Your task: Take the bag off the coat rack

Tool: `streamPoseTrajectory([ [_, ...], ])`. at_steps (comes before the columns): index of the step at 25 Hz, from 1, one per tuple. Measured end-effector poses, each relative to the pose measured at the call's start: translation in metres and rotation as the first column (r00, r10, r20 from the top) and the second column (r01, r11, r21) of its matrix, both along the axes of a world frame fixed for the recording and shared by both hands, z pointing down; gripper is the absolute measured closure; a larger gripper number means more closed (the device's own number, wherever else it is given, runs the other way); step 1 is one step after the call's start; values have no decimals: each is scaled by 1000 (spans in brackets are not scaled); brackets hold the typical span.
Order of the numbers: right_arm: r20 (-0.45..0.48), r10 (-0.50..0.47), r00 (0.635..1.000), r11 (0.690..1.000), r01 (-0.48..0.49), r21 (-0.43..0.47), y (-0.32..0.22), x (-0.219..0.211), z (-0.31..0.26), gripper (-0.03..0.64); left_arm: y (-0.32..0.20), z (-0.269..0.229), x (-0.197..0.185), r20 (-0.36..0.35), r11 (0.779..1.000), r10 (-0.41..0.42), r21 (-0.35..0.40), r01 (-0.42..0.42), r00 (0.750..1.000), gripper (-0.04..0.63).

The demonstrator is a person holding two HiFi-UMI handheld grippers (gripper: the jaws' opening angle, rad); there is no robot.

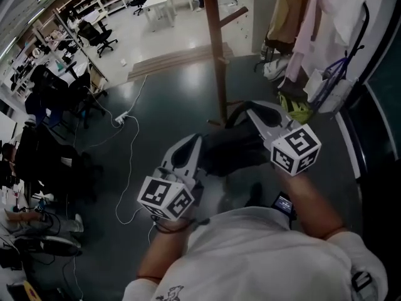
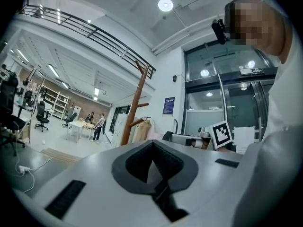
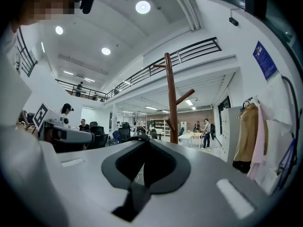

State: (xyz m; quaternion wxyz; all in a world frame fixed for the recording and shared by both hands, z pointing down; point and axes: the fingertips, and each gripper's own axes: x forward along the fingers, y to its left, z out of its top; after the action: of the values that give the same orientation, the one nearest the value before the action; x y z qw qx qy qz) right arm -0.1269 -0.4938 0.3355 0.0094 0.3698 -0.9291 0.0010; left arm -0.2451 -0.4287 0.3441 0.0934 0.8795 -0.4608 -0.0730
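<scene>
A black bag hangs between my two grippers over the dark floor, away from the brown wooden coat rack. My left gripper is shut on the bag's left end. My right gripper is shut on its strap at the upper right. In the left gripper view the jaws are closed with a strip of black fabric pinched between them. The right gripper view shows the same: my closed gripper and black strap. The rack stands ahead with bare pegs, and the same rack shows in the left gripper view.
Coats and a pink garment hang at the right, with bags on the floor below them. A white cable and power strip lie at the left. Office chairs and desks stand further off. Glass doors are behind.
</scene>
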Motion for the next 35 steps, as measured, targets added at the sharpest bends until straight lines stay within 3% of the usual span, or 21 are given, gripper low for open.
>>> streamPoseTrajectory([
  [6, 13, 3, 1000, 999, -2, -48, 50, 20, 16, 595, 31, 7, 21, 12, 999, 36, -31, -36, 999, 594],
  [10, 24, -16, 1000, 999, 17, -42, 90, 39, 13, 595, 57, -1, 45, 36, 999, 39, 4, -39, 999, 594],
  [18, 41, -85, 996, 996, 86, -24, 172, 94, 15, 595, 129, -1, 120, 48, 999, -34, 18, 33, 998, 594],
  [24, 25, -157, 987, 986, 158, -45, 232, 113, 31, 595, 191, 1, 140, 7, 994, -102, 31, 102, 995, 594],
  [35, 29, -136, 990, 988, 138, -70, 319, 149, 65, 595, 285, 30, 173, 34, 987, -162, 5, 161, 986, 594],
])
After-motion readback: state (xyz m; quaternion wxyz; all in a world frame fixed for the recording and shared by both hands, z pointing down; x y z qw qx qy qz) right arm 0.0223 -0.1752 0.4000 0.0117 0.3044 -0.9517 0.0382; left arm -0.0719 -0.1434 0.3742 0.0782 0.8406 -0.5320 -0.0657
